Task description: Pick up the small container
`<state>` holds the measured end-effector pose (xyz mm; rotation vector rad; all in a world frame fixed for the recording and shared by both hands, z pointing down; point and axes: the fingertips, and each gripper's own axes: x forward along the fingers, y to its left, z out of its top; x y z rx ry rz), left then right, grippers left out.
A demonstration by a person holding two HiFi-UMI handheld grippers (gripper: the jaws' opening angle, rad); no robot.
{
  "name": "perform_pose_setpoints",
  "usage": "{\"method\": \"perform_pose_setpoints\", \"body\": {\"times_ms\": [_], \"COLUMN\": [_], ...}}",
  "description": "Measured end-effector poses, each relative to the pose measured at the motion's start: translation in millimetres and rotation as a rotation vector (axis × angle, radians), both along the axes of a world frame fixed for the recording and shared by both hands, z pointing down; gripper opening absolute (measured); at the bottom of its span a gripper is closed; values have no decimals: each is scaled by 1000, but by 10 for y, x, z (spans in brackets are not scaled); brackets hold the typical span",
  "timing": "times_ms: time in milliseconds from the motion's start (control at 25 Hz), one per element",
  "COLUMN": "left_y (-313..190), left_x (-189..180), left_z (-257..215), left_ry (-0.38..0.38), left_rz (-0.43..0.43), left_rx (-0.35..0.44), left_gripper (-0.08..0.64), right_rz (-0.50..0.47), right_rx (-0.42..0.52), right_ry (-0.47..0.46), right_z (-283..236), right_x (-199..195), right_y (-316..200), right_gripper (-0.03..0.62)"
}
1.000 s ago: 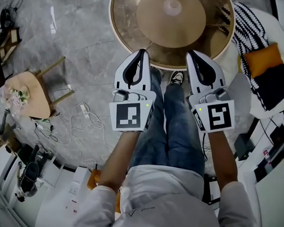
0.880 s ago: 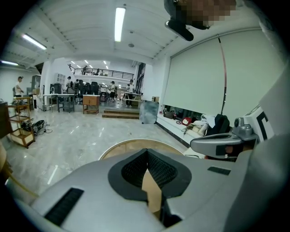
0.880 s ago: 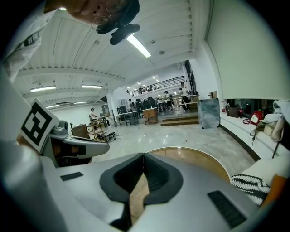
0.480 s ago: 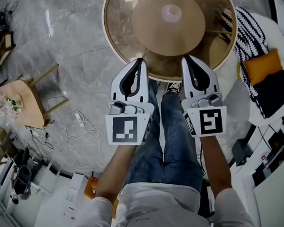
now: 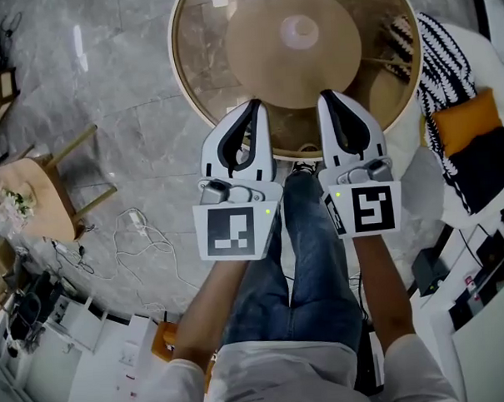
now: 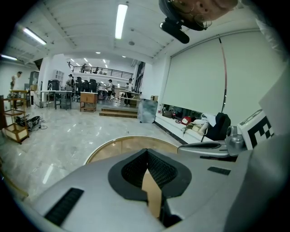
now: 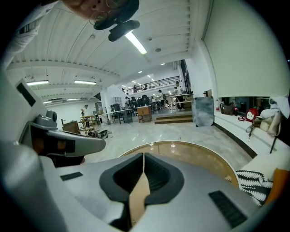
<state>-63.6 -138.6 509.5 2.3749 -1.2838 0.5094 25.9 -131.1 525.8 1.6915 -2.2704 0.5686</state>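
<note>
A round glass-topped table with a wooden rim fills the top of the head view. A small pale round thing shows at its centre; I cannot tell what it is. My left gripper is shut and empty, its tips just over the table's near rim. To its right, my right gripper is also shut and empty, level with the left one. In the left gripper view the shut left gripper points across the table. The right gripper view shows the shut right gripper the same way, before the table.
A wooden stool stands on the marble floor at the left, with white cables near it. A black-and-white striped seat with an orange cushion is at the right. The person's jeans-clad legs are below the grippers. Thin sticks lie by the table's right rim.
Both grippers have moved forward, so their tips now reach the table's near rim. The table sits lower and further left in the head view. Both stay shut.
</note>
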Motion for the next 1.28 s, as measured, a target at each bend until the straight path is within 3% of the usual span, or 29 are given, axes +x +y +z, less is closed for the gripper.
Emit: {"method": "perform_pose_setpoints", "body": {"times_ms": [520,760,1040,1280], "left_y": [-292,-349,-394,-534], "left_x": [87,87,36,102], "left_z": [286,413,592,636], "left_ry": [32,36,23,38], "left_rz": [-61,-72,-96,-68], "left_rx": [-10,-16,-78,-32], "left_gripper": [17,17,17,17], "right_rz": [15,22,34,36], "right_rx": [-10,-23,-29,-44], "right_ry": [20,23,31,36], "right_z": [358,563,707,832], "right_x": [59,68,82,109], "right_y": [-278,-368,-509,-634], "right_gripper": [20,56,72,107]}}
